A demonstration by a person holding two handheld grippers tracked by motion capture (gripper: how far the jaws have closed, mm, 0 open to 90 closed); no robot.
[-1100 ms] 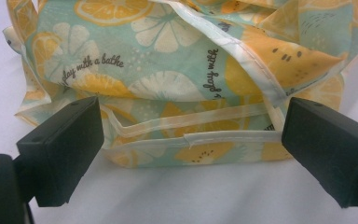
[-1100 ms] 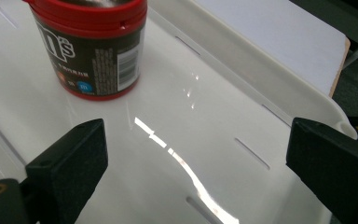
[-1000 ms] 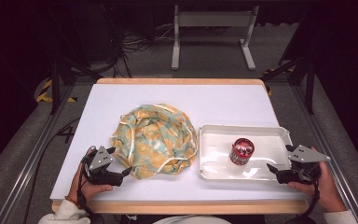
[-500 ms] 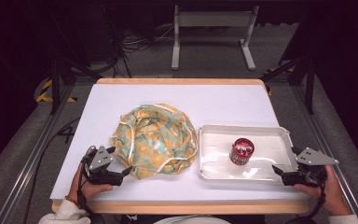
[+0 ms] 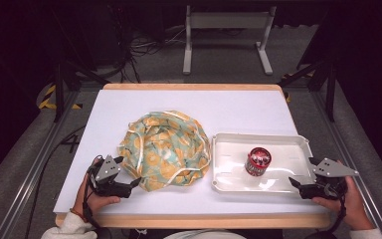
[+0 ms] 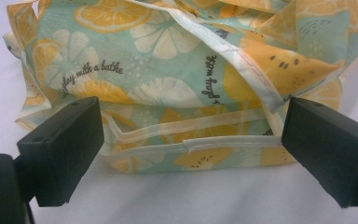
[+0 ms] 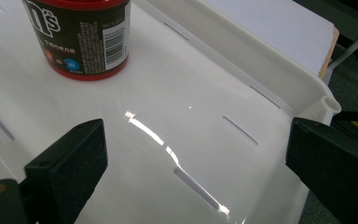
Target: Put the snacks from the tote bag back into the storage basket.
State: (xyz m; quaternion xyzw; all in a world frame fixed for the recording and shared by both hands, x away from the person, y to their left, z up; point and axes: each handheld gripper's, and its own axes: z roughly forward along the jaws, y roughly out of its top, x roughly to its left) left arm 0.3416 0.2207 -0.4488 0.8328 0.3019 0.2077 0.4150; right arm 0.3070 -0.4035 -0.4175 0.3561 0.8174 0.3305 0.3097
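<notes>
The right gripper has drawn back toward the person's side of the table compared with 1 second ago, when it sat closer to the near right corner of the white tray; it now hovers just off that corner, its 2 jaws spread wide and holding nothing. In the right gripper view the red jar stands upright on the tray floor, ahead of the left jaw and well beyond its tip, untouched. That retreat suggests the right hand is lining up a fresh approach to the jar rather than closing on it. The left gripper has barely shifted across the earlier frames: its jaws are open, and the folded hem of the citrus-print fabric bag lies between and just beyond them, not pinched.
</notes>
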